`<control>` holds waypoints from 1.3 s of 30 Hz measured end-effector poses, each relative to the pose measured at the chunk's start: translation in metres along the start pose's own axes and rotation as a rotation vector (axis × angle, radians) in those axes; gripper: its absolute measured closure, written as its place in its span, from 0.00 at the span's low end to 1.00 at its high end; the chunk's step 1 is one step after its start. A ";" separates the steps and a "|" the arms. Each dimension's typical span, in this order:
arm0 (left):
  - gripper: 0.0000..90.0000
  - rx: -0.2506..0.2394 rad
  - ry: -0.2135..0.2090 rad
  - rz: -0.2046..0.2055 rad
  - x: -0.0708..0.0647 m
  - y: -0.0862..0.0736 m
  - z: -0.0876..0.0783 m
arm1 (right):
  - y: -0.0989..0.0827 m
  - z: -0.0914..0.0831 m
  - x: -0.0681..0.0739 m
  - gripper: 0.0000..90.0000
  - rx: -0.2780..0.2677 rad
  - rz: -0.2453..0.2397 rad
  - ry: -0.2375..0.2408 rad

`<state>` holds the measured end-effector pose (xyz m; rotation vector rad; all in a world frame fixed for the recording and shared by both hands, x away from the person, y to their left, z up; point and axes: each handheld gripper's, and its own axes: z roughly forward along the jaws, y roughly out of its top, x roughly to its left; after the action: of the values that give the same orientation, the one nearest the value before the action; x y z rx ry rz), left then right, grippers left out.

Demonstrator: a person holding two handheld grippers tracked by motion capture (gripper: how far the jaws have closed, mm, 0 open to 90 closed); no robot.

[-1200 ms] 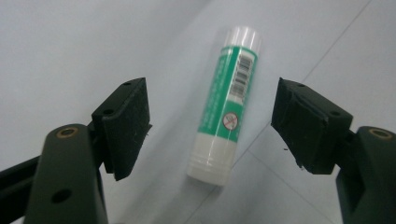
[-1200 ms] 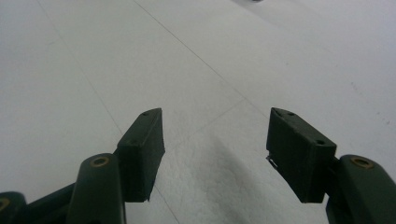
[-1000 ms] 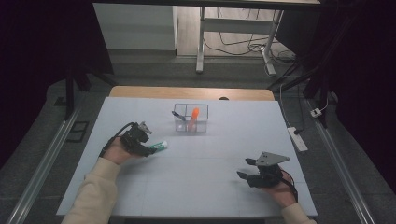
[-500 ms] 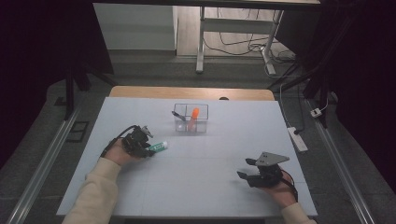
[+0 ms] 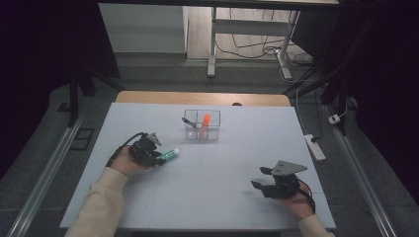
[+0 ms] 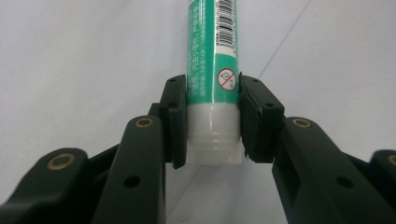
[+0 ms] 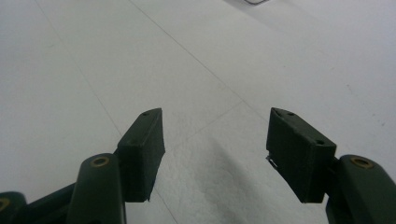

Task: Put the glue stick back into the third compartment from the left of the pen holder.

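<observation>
A big white table (image 5: 212,197) has thin grid lines on it. A green and white tube (image 5: 168,155) lies flat on the left side. A clear plastic box (image 5: 202,126) stands near the far edge, in the middle. Past the far edge, a strip of brown wood (image 5: 148,97) peeks out

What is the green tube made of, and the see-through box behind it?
The green tube looks like glossy plastic: its printed wrap shines, and its white cap end is smooth and slightly see-through. The see-through box looks like clear hard plastic, maybe acrylic, since the orange thing inside shows through its thin walls.
</observation>
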<state>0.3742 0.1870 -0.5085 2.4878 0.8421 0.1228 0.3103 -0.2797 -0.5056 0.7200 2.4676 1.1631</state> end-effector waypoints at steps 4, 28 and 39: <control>0.72 -0.043 -0.019 0.023 -0.006 0.005 -0.007 | 0.000 0.000 0.000 0.40 -0.013 0.003 -0.001; 0.72 -0.124 -0.096 0.129 -0.038 0.025 -0.015 | 0.002 -0.002 0.003 0.40 -0.034 -0.005 -0.005; 0.72 -0.131 -0.120 0.184 -0.056 0.038 -0.012 | 0.005 -0.002 0.006 0.40 -0.042 -0.022 -0.010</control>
<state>0.3472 0.1336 -0.4750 2.4181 0.5377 0.0873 0.3059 -0.2748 -0.5007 0.6834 2.4292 1.1973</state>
